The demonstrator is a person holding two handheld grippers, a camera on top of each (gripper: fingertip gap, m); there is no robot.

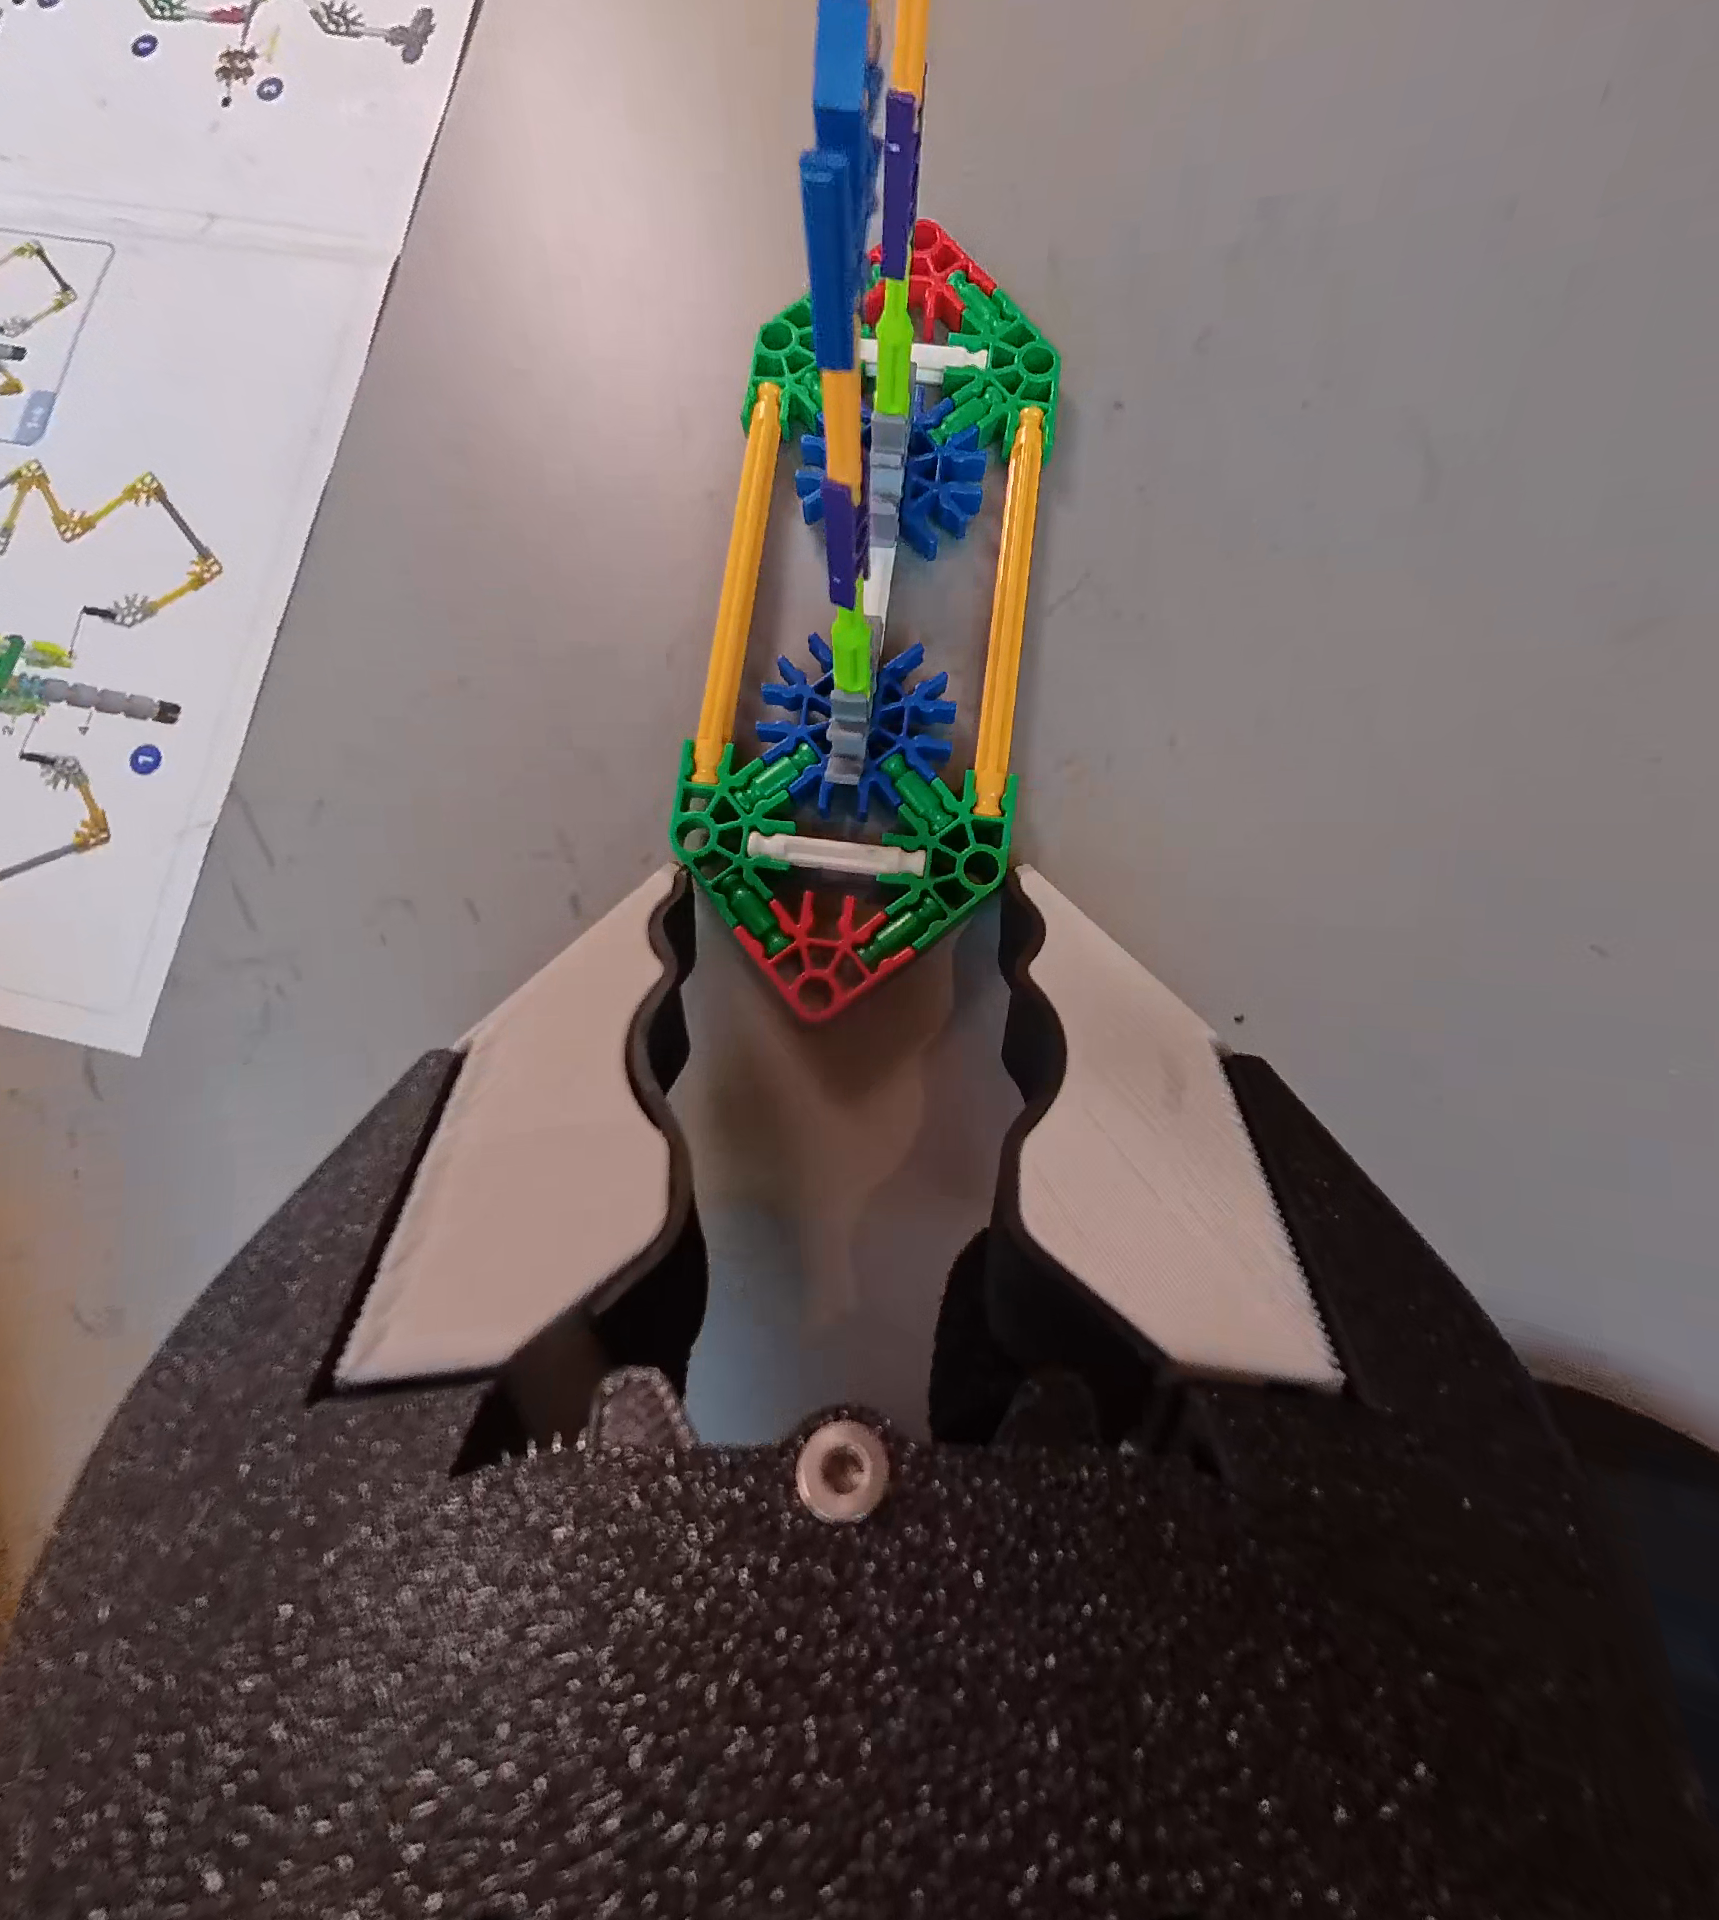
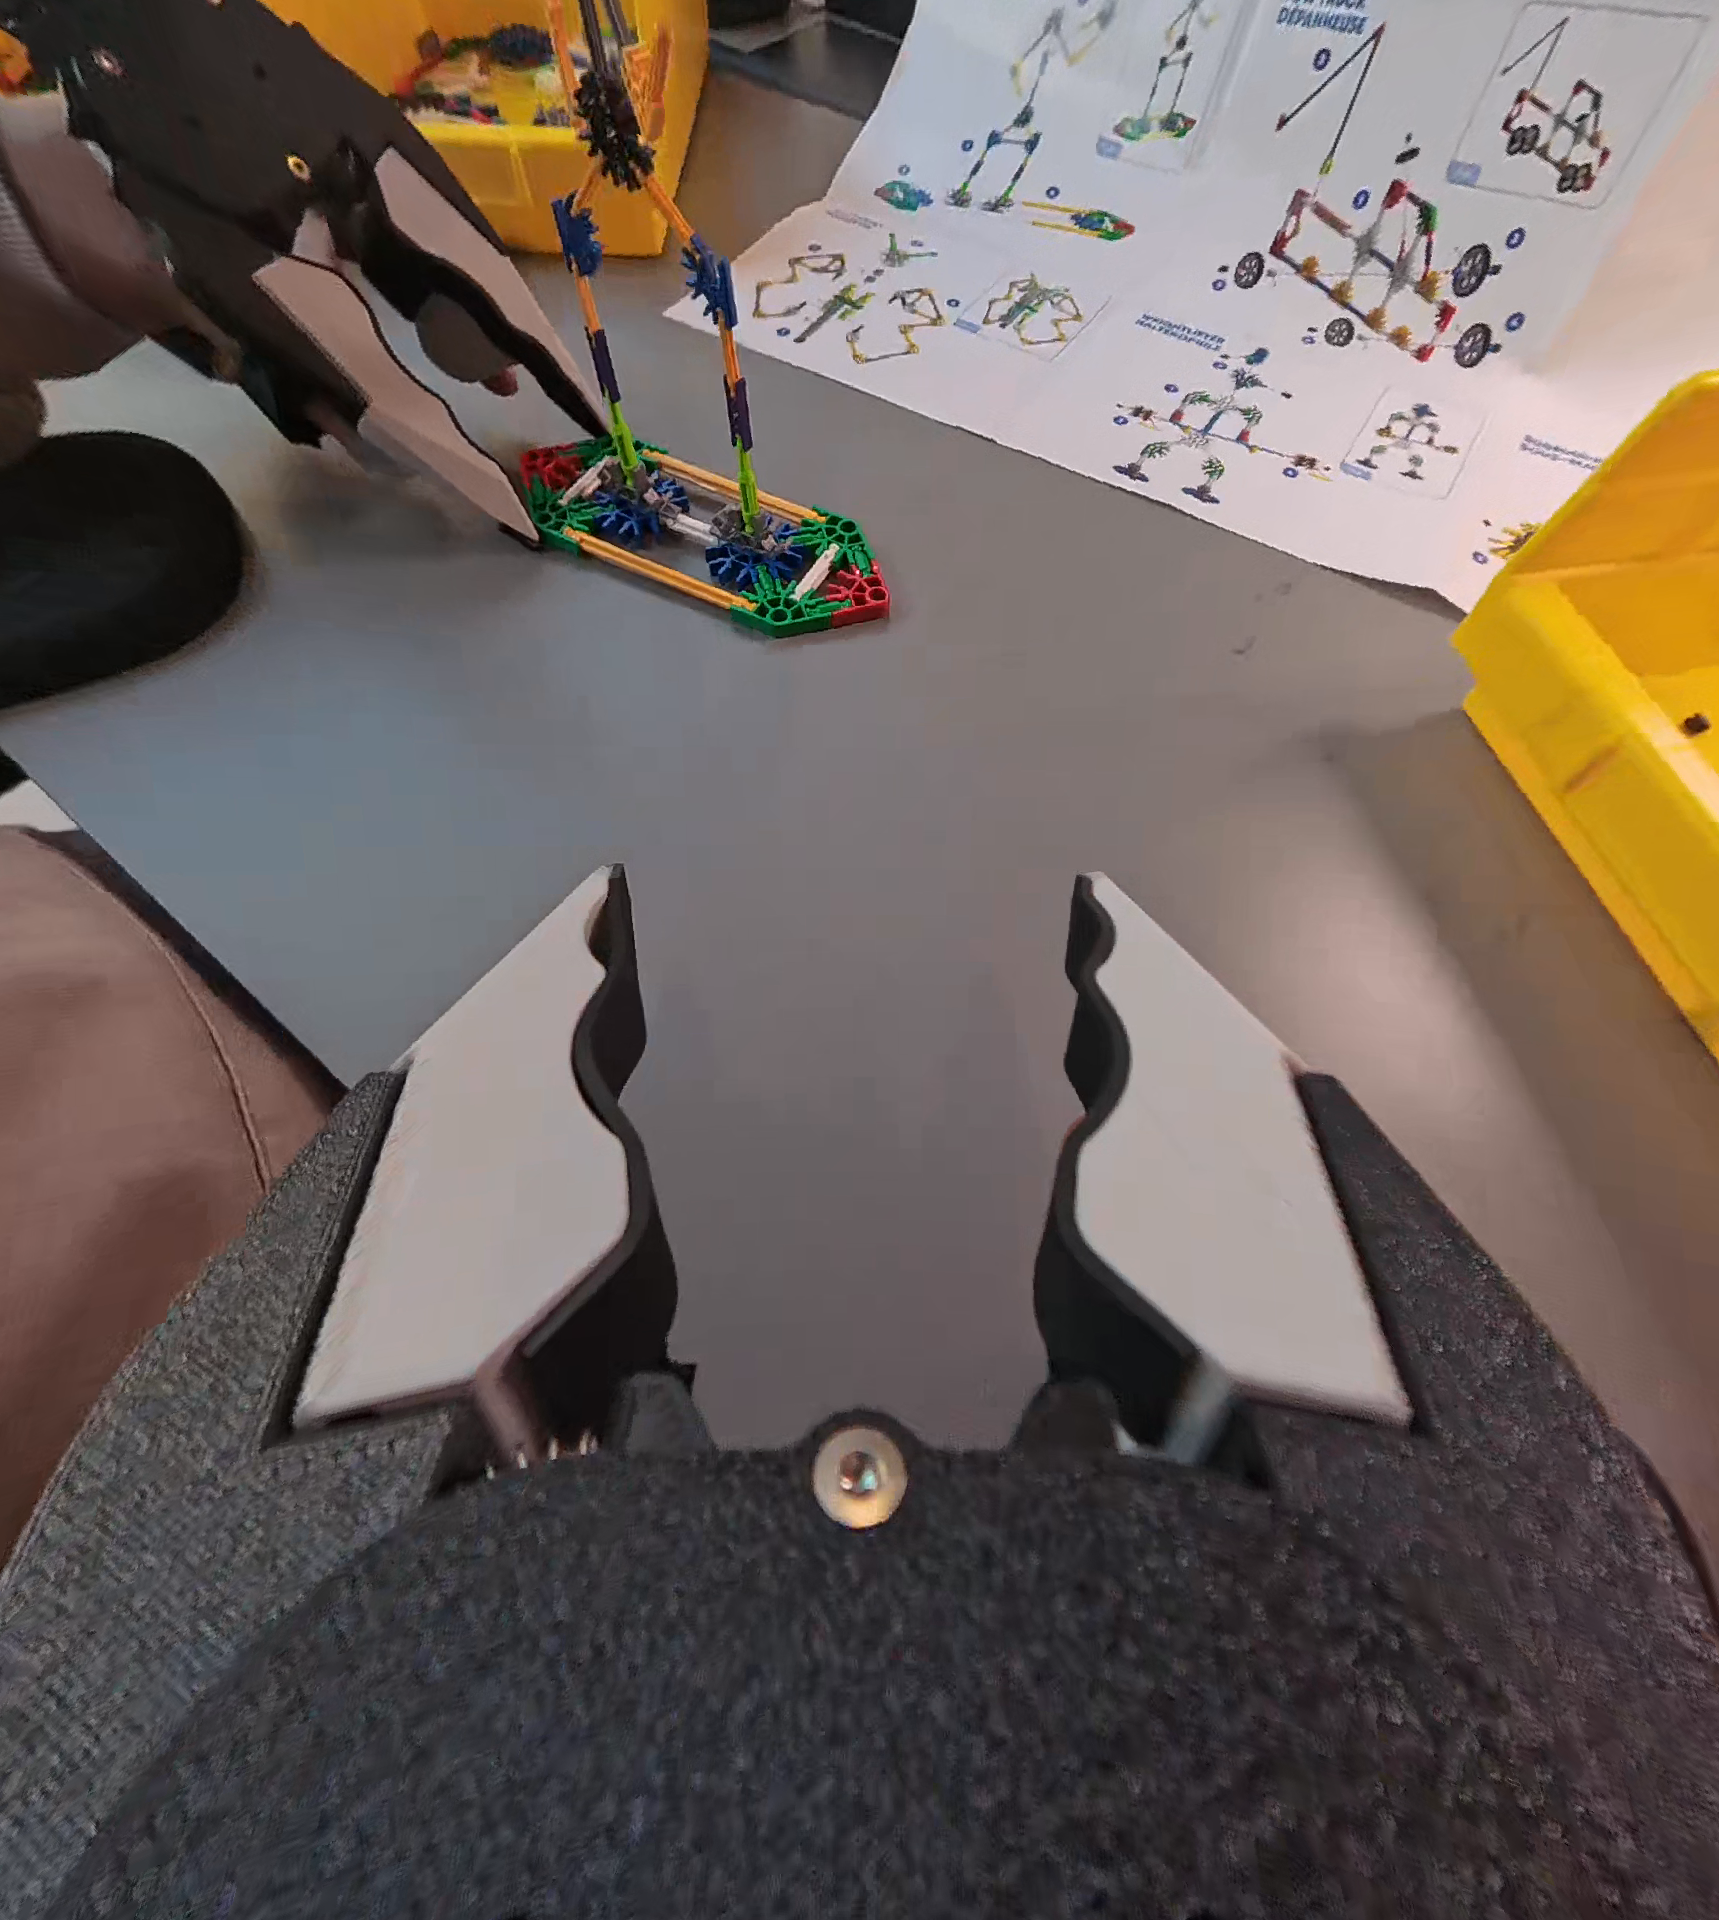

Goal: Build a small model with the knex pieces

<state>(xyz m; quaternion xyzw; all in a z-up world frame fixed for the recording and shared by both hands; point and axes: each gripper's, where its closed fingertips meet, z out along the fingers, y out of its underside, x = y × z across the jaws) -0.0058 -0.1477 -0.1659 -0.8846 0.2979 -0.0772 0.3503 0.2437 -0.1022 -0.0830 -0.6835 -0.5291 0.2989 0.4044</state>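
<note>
Yellow bins (image 2: 1665,727) and instruction sheet (image 2: 1250,312) around toy model (image 2: 709,530); both grippers' fingers apart.

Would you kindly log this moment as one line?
left gripper: open, straddling model base end | right gripper: open, empty, above table

Black speckled tongs (image 2: 850,883) — wavy grey fingers (image 2: 481,1164), silver screw (image 2: 857,1475) — brown sleeve (image 2: 24,1091).
</note>
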